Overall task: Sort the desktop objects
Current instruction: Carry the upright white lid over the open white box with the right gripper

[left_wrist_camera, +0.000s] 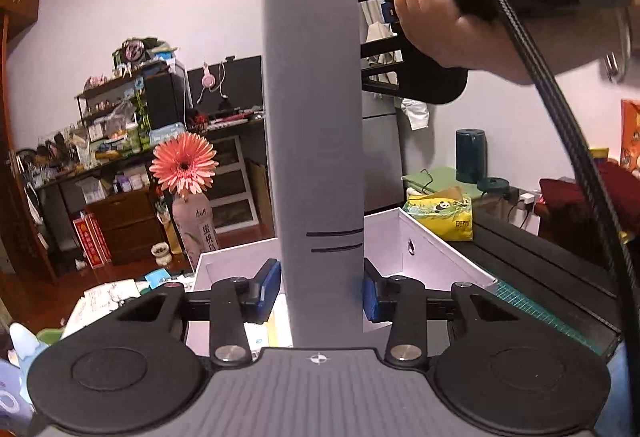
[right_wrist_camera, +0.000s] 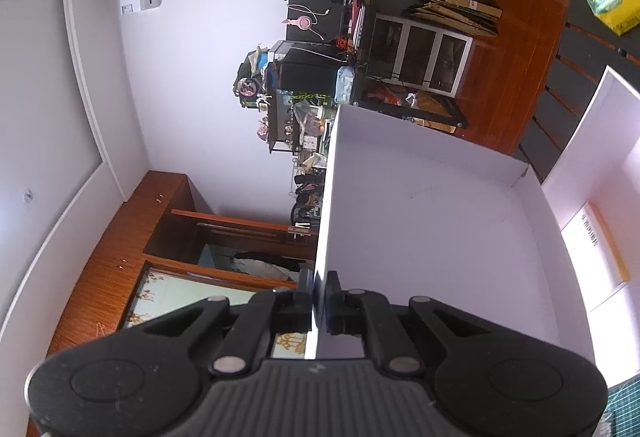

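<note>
Left wrist: both grippers' jaws pinch the lid (left_wrist_camera: 316, 157), upright over white box (left_wrist_camera: 432, 249)

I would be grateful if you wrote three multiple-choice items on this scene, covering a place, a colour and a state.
1. Where does the white box lid stand?
A. Over the open white box
B. On the floor
C. On the shelf

2. What colour is the flower?
A. Blue
B. Salmon pink
C. White

3. What is the right hand-held gripper doing?
A. Hanging open
B. Pinching the lid's edge
C. Holding the flower

Answers: 1 A, the box's walls show behind the lid's lower end. 2 B, its petals are pink. 3 B, its fingers press the thin wall from both sides; the left hand-held gripper clamps the lid too.
</note>
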A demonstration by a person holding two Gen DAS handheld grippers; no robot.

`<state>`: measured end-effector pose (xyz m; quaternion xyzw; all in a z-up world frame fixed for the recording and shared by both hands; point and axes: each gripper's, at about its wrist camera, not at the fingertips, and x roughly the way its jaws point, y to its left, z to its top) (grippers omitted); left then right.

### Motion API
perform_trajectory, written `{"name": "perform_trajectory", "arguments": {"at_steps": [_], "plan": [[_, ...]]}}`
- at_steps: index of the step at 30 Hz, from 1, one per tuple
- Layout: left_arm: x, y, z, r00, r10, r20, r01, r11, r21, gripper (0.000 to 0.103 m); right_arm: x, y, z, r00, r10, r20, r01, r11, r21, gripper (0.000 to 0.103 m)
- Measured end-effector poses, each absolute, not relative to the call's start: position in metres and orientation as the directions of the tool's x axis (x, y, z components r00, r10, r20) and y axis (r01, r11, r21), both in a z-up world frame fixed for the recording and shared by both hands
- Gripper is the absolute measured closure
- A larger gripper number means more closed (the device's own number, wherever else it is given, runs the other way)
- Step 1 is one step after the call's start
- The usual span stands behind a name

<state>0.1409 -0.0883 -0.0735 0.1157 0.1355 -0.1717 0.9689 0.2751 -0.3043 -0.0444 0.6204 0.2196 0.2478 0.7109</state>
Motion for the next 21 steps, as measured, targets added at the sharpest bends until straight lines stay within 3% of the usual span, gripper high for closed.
{"name": "perform_trajectory", "arguments": {"at_steps": [6,14,15,19,21], "plan": [[0.136,-0.096,-0.076,0.920,-0.268,-0.286,0.333,0.919,0.211,0.065,0.272,-0.312,-0.026,0.775,0.627,-0.078,-0.066,0.203,0.977,0.093],[0.133,-0.106,-0.079,0.937,-0.222,-0.269,0.293,0.918,0.265,0.067,0.271,-0.312,0.020,0.754,0.598,-0.273,-0.032,0.448,0.893,0.081],[0.132,-0.108,-0.080,0.938,-0.220,-0.267,0.292,0.917,0.272,0.068,0.272,-0.311,0.027,0.749,0.590,-0.301,-0.026,0.480,0.877,0.078],[0.129,-0.111,-0.082,0.941,-0.215,-0.262,0.290,0.911,0.292,0.069,0.271,-0.299,0.059,0.725,0.554,-0.409,-0.032,0.620,0.784,0.047],[0.129,-0.111,-0.082,0.940,-0.216,-0.263,0.291,0.910,0.294,0.069,0.271,-0.290,0.073,0.709,0.528,-0.468,-0.022,0.679,0.734,0.044]]}}
